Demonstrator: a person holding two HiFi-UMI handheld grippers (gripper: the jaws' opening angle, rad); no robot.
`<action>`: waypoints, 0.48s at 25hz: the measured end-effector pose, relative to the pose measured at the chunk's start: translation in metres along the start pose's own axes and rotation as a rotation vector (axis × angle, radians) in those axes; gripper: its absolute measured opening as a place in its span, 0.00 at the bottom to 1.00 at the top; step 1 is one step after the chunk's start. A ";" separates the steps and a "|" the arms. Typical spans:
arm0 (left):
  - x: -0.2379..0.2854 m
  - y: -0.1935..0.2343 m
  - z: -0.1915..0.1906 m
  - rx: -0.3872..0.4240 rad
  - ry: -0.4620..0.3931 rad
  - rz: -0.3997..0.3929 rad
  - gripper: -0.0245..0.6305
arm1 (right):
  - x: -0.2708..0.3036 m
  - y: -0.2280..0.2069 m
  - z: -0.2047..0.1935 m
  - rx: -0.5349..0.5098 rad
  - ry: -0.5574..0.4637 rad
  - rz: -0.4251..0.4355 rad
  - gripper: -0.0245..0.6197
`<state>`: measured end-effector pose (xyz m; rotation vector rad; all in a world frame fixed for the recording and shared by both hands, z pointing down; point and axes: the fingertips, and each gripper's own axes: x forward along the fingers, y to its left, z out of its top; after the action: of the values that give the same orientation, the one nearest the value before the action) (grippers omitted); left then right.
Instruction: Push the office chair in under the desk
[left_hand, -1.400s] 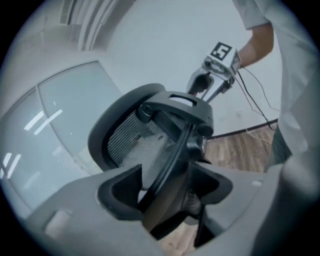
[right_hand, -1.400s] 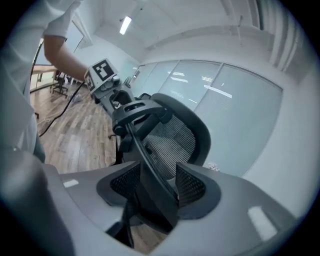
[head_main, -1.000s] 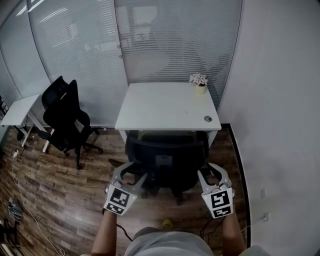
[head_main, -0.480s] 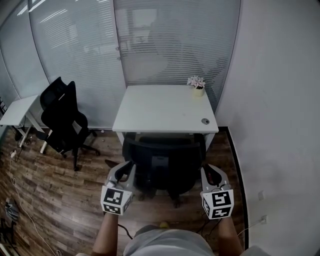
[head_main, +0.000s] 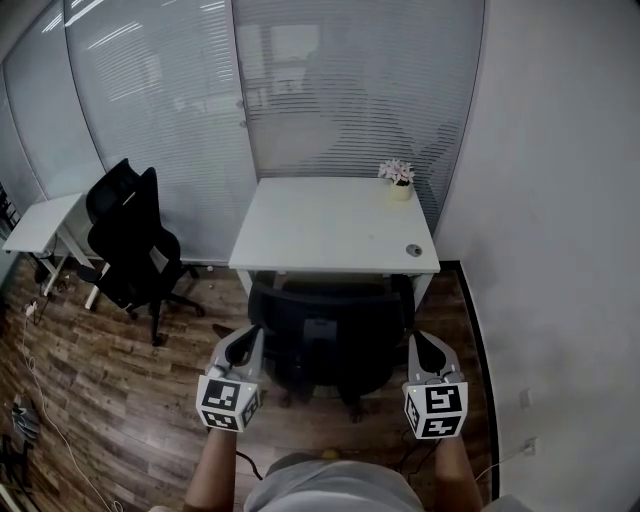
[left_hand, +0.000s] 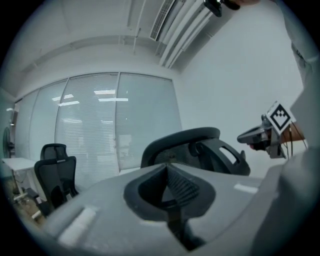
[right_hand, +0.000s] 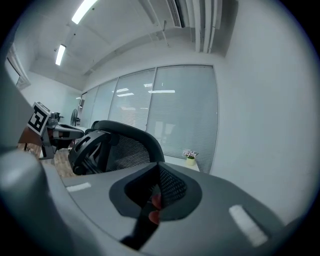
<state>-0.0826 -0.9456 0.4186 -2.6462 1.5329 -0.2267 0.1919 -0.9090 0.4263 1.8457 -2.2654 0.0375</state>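
From the head view, the office chair (head_main: 328, 335) faces the desk (head_main: 330, 225). Its seat is partly under the front edge, its backrest is toward the person, and its width runs along the desk. The left gripper (head_main: 249, 340) and the right gripper (head_main: 419, 343) flank the backrest.

In the left gripper view the jaws are pressed together and hold nothing, with the chair just beyond them.

The right gripper view shows the same.

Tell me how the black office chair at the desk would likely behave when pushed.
The office chair probably rolls easily: its wheeled base stands on smooth wood floor. Its mesh back may flex slightly under pressure, so a push on the frame likely transfers better.
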 end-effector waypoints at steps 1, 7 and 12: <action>-0.001 0.001 0.001 -0.002 -0.003 0.005 0.04 | 0.000 -0.002 0.000 0.002 -0.002 -0.007 0.04; -0.003 0.003 0.000 0.006 -0.012 0.008 0.04 | -0.001 -0.005 -0.005 -0.014 -0.003 -0.024 0.04; 0.001 0.003 0.002 0.001 -0.023 0.010 0.04 | 0.001 -0.006 -0.003 -0.025 -0.014 -0.027 0.04</action>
<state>-0.0848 -0.9481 0.4162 -2.6302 1.5390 -0.1956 0.1983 -0.9112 0.4287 1.8695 -2.2394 -0.0072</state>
